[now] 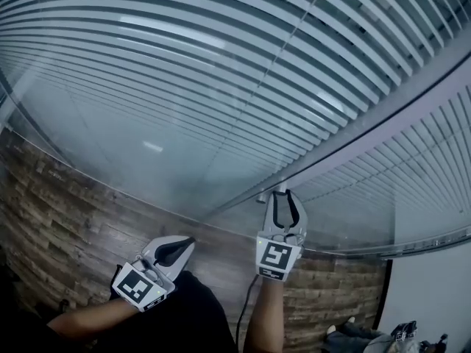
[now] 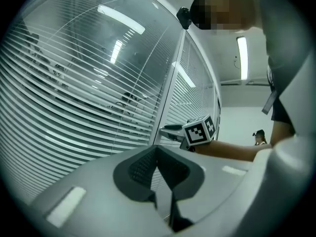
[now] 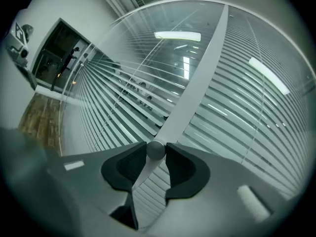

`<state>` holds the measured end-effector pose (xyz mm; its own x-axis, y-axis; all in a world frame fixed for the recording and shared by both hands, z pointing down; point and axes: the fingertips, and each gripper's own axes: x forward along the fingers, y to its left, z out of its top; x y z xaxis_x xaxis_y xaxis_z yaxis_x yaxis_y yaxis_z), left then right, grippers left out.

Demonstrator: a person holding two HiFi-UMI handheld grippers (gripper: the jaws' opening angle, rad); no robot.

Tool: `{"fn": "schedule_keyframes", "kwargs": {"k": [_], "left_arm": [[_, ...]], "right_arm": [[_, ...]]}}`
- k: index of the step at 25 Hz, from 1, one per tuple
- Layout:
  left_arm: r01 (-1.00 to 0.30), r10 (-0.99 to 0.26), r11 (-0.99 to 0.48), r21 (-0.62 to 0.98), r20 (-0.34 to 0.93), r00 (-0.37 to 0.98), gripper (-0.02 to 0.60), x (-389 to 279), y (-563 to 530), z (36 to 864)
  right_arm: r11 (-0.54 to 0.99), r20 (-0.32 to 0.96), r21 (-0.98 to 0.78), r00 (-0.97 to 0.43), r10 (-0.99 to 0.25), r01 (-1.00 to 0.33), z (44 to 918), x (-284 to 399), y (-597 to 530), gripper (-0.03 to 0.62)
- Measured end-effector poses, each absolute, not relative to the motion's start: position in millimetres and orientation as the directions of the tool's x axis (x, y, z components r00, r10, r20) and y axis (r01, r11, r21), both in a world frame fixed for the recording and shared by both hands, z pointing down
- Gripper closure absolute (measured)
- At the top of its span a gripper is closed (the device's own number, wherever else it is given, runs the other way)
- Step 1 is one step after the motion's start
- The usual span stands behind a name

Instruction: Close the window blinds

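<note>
The right hand-held gripper [image 1: 282, 195], low centre, grasps the round blind knob [image 3: 156, 149] on the window mullion [image 3: 197, 68]. The left hand-held gripper [image 1: 188, 242], lower left, is clenched on nothing. The slatted blinds [image 1: 184, 57] fill the upper frame.

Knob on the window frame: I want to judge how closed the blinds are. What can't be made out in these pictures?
- Knob: in the right gripper view its sides are covered by the pads of the right tool; in the head view it is too small.
- Blinds: in the head view, top and bottom are cut off by the edges; reflections on the glass blur the slat tilt.
- Distant figure: in the left gripper view, too small to read.
</note>
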<state>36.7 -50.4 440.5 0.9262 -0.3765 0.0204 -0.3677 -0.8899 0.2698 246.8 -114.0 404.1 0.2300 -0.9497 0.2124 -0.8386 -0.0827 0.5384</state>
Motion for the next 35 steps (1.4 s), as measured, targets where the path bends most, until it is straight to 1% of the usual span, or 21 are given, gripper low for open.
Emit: {"fn": "schedule_keyframes", "kwargs": {"k": [5,7,9,11,12,14,15,16,17,20,23,25,28,30,33,35], "left_arm": [[-0.34,-0.349,-0.899,0.275,0.016,0.937,0.583,38,-53,446],[-0.328,-0.336,-0.902,0.283,0.02,0.942,0.583,40,-53,449],[-0.32,-0.328,-0.904,0.284,0.02,0.945,0.583,44,-53,449],[-0.312,-0.321,-0.907,0.283,0.016,0.947,0.583,47,-54,445],[-0.309,-0.318,-0.908,0.283,0.014,0.948,0.583,48,-55,443],[-0.306,-0.316,-0.908,0.285,0.012,0.949,0.583,46,-56,439],[-0.305,-0.315,-0.908,0.286,0.011,0.949,0.583,44,-56,438],[-0.305,-0.315,-0.908,0.287,0.01,0.949,0.583,43,-57,437],[-0.304,-0.315,-0.908,0.288,0.008,0.949,0.583,41,-57,436],[-0.299,-0.31,-0.909,0.291,0.006,0.951,0.583,43,-59,435],[-0.291,-0.304,-0.911,0.293,0.003,0.953,0.583,47,-60,437],[-0.285,-0.298,-0.911,0.298,0.001,0.954,0.583,47,-61,440],[-0.273,-0.287,-0.911,0.309,0.001,0.958,0.583,51,-60,442],[-0.266,-0.278,-0.912,0.311,0.006,0.961,0.583,55,-58,443],[-0.267,-0.276,-0.912,0.31,0.016,0.961,0.583,53,-56,445],[-0.273,-0.281,-0.909,0.315,0.023,0.96,0.583,48,-57,447]], "right_arm": [[-0.038,0.226,0.639,0.235,-0.945,-0.768,413,245,-114,0.467],[-0.036,0.227,0.642,0.235,-0.945,-0.766,415,245,-116,0.467],[-0.05,0.223,0.608,0.231,-0.947,-0.792,413,249,-116,0.464],[-0.099,0.206,0.501,0.229,-0.951,-0.86,407,253,-114,0.461],[-0.135,0.187,0.404,0.227,-0.956,-0.905,403,255,-112,0.458],[-0.198,0.146,0.15,0.22,-0.964,-0.969,399,261,-106,0.455],[-0.214,0.133,0.038,0.217,-0.967,-0.976,399,262,-104,0.455],[-0.222,0.126,-0.032,0.217,-0.968,-0.974,399,263,-103,0.456],[-0.229,0.125,-0.058,0.22,-0.967,-0.972,399,262,-102,0.456],[-0.249,0.128,-0.062,0.24,-0.962,-0.967,398,261,-102,0.459],[-0.243,0.113,-0.148,0.227,-0.967,-0.959,401,259,-102,0.456],[-0.24,0.099,-0.179,0.225,-0.969,-0.954,401,256,-105,0.441],[-0.257,0.088,-0.186,0.245,-0.966,-0.948,398,256,-106,0.465],[-0.267,0.089,-0.189,0.254,-0.963,-0.945,396,257,-106,0.466],[-0.291,0.094,-0.155,0.279,-0.956,-0.944,397,256,-106,0.471],[-0.306,0.107,-0.051,0.3,-0.948,-0.951,396,254,-105,0.471]]}}
